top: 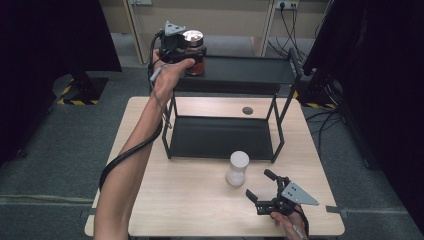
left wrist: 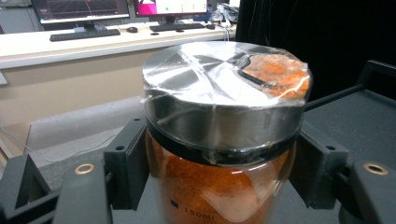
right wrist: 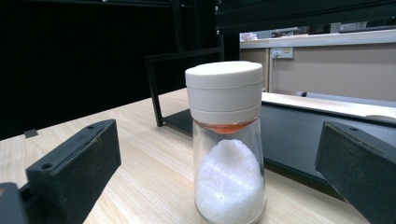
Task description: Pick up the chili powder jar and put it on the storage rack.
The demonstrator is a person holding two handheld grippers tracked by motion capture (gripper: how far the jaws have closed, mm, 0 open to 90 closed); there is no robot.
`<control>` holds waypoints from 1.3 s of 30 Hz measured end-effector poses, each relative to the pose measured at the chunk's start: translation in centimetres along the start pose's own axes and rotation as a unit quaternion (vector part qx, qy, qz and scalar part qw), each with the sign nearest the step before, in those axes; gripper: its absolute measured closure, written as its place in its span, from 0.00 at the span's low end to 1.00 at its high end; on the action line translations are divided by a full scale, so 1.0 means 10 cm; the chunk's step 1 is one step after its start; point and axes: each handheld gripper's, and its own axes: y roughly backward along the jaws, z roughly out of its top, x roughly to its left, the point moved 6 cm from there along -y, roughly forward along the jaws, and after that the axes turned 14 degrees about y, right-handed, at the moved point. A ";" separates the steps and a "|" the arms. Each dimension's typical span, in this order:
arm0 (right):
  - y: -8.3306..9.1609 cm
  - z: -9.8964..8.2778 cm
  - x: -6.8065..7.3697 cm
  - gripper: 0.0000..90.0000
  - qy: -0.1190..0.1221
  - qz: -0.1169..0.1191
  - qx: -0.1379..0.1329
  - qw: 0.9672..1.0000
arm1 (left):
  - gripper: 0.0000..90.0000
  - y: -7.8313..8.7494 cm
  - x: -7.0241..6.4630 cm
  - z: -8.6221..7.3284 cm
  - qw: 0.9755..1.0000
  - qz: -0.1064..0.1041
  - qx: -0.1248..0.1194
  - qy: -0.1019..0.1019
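Apparently halfway, the left gripper (top: pixel 186 54) pinches the orange-powder jar (left wrist: pixel 223 154) between its jaws on the rack's top shelf (top: pixel 250 70), while the white-capped shaker (right wrist: pixel 229 140) waits just ahead of the spread right gripper (top: pixel 266 189).

My left gripper (left wrist: pixel 219 163) has matt black plastic jaws clamped on a clear glass jar (left wrist: pixel 219 186) of rough orange powder. Its lid (left wrist: pixel 219 98) looks like brushed metal, glossy under wrinkled clear film. My right gripper (right wrist: pixel 219 177), with the same matt black jaws, stands spread before a clear shaker (right wrist: pixel 229 154) of white grains with a smooth, matt white plastic cap. The table (top: pixel 175 200) is pale wood-grain, and the far rack (top: pixel 240 75) is matt black metal.
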 end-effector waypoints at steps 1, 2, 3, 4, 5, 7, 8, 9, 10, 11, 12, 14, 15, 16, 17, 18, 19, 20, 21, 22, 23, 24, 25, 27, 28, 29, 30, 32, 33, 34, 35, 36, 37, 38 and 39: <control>0.00 0.00 0.00 0.00 0.000 0.000 0.000 1.000 | 0.34 0.00 0.00 0.00 1.000 0.000 -0.001 0.000; 0.00 0.00 0.00 0.00 0.000 0.000 0.000 1.000 | 0.34 0.00 0.00 -0.01 1.000 0.000 -0.002 0.000; 0.00 0.00 0.00 0.00 0.000 0.000 0.000 1.000 | 0.34 0.00 0.00 -0.01 1.000 0.000 -0.003 -0.001; 0.00 0.00 0.00 0.00 0.000 0.000 0.000 1.000 | 0.34 0.00 0.00 -0.01 1.000 0.000 -0.003 -0.001; 0.00 0.00 0.00 0.00 0.000 0.000 0.000 1.000 | 0.34 0.00 0.00 -0.02 1.000 0.000 -0.003 0.000; 0.00 0.00 0.00 0.00 0.000 0.000 0.000 1.000 | 0.34 0.00 0.00 -0.03 1.000 0.001 -0.006 0.000; 0.00 0.00 0.00 0.00 0.000 0.001 0.000 1.000 | 0.34 0.00 -0.01 -0.03 1.000 0.002 -0.007 -0.002; 0.00 0.00 0.00 0.00 0.000 0.001 0.000 1.000 | 0.34 0.00 -0.02 -0.04 1.000 0.003 -0.007 -0.004; 0.00 0.00 0.00 0.00 0.000 0.001 0.000 1.000 | 0.34 0.00 -0.02 -0.04 1.000 0.004 -0.008 -0.004; 0.00 0.00 0.00 0.00 0.000 0.001 -0.001 1.000 | 0.34 0.01 -0.03 -0.04 1.000 0.005 -0.008 -0.003; 0.00 0.00 0.00 0.00 0.000 0.001 -0.001 1.000 | 0.34 0.01 -0.03 -0.05 1.000 0.006 -0.009 0.000; 0.00 0.00 0.00 0.00 0.000 0.001 -0.001 1.000 | 0.33 0.02 -0.02 -0.06 1.000 0.004 -0.014 0.005; 0.01 0.00 0.00 0.00 -0.001 0.001 0.000 1.000 | 0.31 0.02 -0.02 -0.07 1.000 0.004 -0.015 0.008; 0.01 0.00 0.00 0.00 0.000 0.002 -0.001 1.000 | 0.27 0.03 -0.02 -0.08 1.000 0.004 -0.018 0.009; 0.01 0.00 0.00 0.00 0.000 0.001 -0.001 1.000 | 0.23 0.03 -0.03 -0.08 1.000 0.006 -0.020 0.008; 0.01 0.00 0.00 0.00 -0.001 0.002 -0.001 1.000 | 0.20 0.04 -0.04 -0.08 1.000 0.009 -0.022 0.005; 0.00 0.00 0.00 0.00 0.000 0.001 -0.001 1.000 | 0.18 0.05 -0.05 -0.09 1.000 0.009 -0.025 0.004; 0.00 0.00 0.00 0.00 0.000 0.001 -0.001 1.000 | 0.16 0.07 -0.06 -0.08 1.000 0.008 -0.025 0.006; 0.00 0.00 0.00 0.00 -0.001 0.002 -0.001 1.000 | 0.14 0.08 -0.07 -0.08 1.000 0.008 -0.025 0.009; 0.00 0.01 0.00 0.00 -0.002 0.002 -0.001 1.000 | 0.12 0.09 -0.08 -0.08 1.000 0.012 -0.024 0.010; 0.00 0.01 0.00 0.00 -0.002 0.002 -0.001 1.000 | 0.11 0.10 -0.09 -0.09 1.000 0.013 -0.025 0.011; 0.00 0.00 0.00 0.00 -0.001 0.002 -0.001 1.000 | 0.09 0.11 -0.10 -0.09 0.999 0.018 -0.025 0.012; 0.00 0.00 0.00 0.00 -0.002 0.002 -0.001 1.000 | 0.05 0.11 -0.11 -0.09 0.999 0.021 -0.026 0.013; 0.00 0.00 0.00 0.00 -0.002 0.002 -0.001 1.000 | 0.04 0.13 -0.13 -0.10 0.999 0.023 -0.028 0.012; 0.00 0.00 0.00 0.00 -0.002 0.002 -0.001 1.000 | 0.03 0.14 -0.13 -0.11 0.999 0.023 -0.027 0.012; 0.00 0.00 0.00 0.00 -0.002 0.002 -0.001 1.000 | 0.03 0.14 -0.13 -0.11 0.999 0.021 -0.027 0.012; 0.00 0.00 0.00 0.00 -0.002 0.002 -0.001 1.000 | 0.02 0.15 -0.13 -0.12 0.999 0.018 -0.029 0.012; 0.00 0.01 0.00 0.00 -0.002 0.002 -0.002 1.000 | 0.02 0.17 -0.13 -0.13 0.999 0.015 -0.030 0.011; 0.00 0.01 0.00 0.00 -0.002 0.002 -0.002 1.000 | 0.02 0.18 -0.14 -0.13 0.999 0.014 -0.030 0.012; 0.00 0.00 0.00 0.00 -0.002 0.002 -0.002 1.000 | 0.02 0.19 -0.14 -0.14 0.999 0.013 -0.029 0.012; 0.00 0.00 0.00 0.00 -0.002 0.001 -0.002 1.000 | 0.02 0.20 -0.14 -0.14 0.999 0.012 -0.028 0.012; 0.00 0.00 0.00 0.00 -0.002 0.001 -0.002 1.000 | 0.02 0.20 -0.14 -0.14 0.999 0.011 -0.028 0.012; 0.00 0.01 0.00 0.00 -0.003 0.002 -0.002 1.000 | 0.02 0.21 -0.15 -0.15 1.000 0.010 -0.027 0.012; 0.00 0.01 0.00 0.00 -0.003 0.002 -0.002 1.000 | 0.02 0.23 -0.15 -0.16 1.000 0.009 -0.027 0.012; 0.00 0.01 0.00 0.00 -0.002 0.001 -0.002 1.000 | 0.02 0.23 -0.15 -0.16 1.000 0.009 -0.027 0.012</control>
